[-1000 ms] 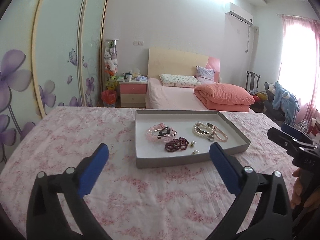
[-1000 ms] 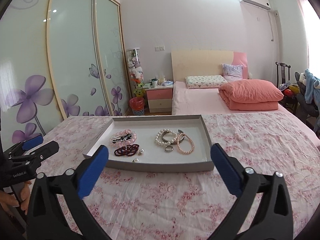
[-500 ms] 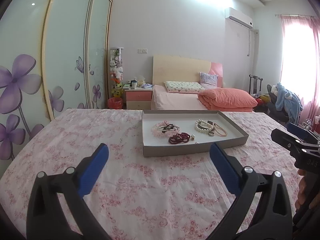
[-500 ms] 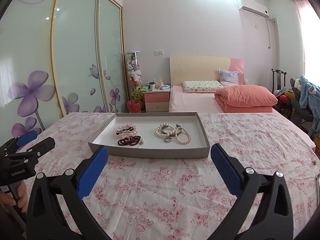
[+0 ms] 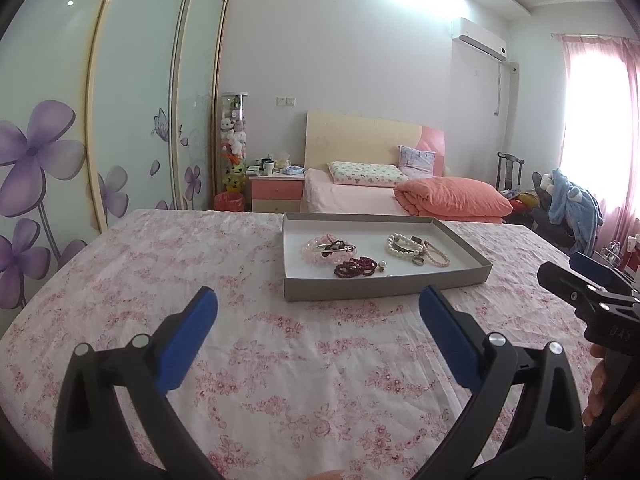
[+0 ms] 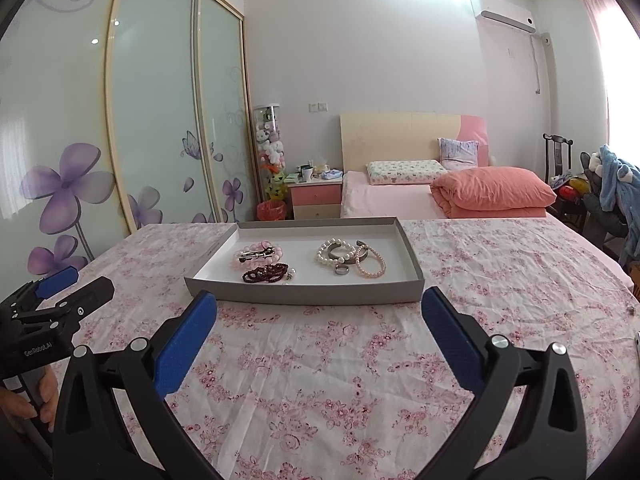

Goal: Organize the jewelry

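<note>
A wrinkled floral cotton-like cloth (image 6: 460,280) covers the surface. The tray (image 6: 304,295) looks like matt grey cardboard. Inside lie glossy pearl beads (image 6: 325,254) and a polished metal ring (image 6: 342,269). Each tool's pads (image 6: 188,342) are textured blue rubber on matt black plastic.

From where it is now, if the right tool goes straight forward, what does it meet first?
Probably the near wall of the grey tray, which lies just ahead of the open right tool on the flowered cloth. If it passes above the wall, the dark red bracelet comes next.
</note>
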Action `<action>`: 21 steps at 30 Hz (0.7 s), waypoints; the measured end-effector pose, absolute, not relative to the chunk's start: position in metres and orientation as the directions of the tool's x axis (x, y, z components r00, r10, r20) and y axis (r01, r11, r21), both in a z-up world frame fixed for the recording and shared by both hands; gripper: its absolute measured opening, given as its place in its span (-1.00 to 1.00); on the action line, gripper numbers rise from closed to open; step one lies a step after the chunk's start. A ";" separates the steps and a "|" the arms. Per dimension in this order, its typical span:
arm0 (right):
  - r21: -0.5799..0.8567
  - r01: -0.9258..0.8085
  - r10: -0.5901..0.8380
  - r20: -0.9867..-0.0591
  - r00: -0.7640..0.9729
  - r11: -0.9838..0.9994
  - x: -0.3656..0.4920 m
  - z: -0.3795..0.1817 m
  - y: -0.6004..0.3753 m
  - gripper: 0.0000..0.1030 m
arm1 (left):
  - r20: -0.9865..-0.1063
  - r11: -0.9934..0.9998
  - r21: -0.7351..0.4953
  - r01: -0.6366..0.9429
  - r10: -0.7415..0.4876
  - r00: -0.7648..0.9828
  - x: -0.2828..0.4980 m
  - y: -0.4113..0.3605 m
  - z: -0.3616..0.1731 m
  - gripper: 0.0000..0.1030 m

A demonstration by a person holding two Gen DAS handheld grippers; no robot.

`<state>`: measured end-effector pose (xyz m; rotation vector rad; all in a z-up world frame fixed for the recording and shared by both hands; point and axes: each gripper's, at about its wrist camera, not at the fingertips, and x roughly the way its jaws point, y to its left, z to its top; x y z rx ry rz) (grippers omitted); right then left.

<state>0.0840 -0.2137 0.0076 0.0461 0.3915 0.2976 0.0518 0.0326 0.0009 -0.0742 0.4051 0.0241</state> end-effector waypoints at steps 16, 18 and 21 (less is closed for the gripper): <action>0.110 -0.279 0.299 -0.381 0.875 0.954 0.085 0.006 -0.213 0.97 | -0.408 0.997 -0.067 -0.046 0.015 0.913 0.058 0.033 -0.002 0.92; 0.110 -0.278 0.298 -0.382 0.875 0.954 0.085 0.006 -0.212 0.97 | -0.409 0.997 -0.068 -0.047 0.015 0.913 0.058 0.033 -0.003 0.92; 0.111 -0.278 0.300 -0.382 0.874 0.954 0.085 0.006 -0.212 0.97 | -0.408 0.997 -0.068 -0.046 0.014 0.913 0.058 0.032 -0.003 0.92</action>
